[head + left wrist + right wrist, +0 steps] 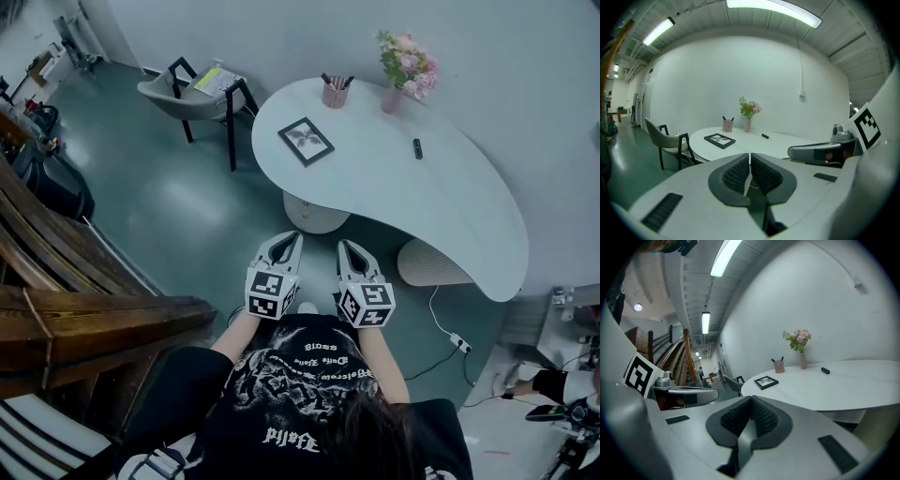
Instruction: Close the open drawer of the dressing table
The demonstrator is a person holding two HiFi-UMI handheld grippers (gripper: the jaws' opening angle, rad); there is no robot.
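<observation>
The white kidney-shaped dressing table [441,202] stands ahead of me on two rounded pedestals [314,214]. No open drawer shows in any view. Both grippers hang side by side in front of my chest, short of the table's near edge and pointing at it. My left gripper [296,237] [750,157] has its ribbed pads together with nothing between them. My right gripper [343,246] [751,399] is likewise shut and empty. On the tabletop lie a black picture frame [306,141], a pen cup [335,92], a pink vase of flowers [405,70] and a small black object [418,148].
A grey chair [192,94] with black legs stands to the table's left on the green floor. A wooden stair rail [84,319] runs along my left side. A white power strip and cable [457,342] lie on the floor at the right.
</observation>
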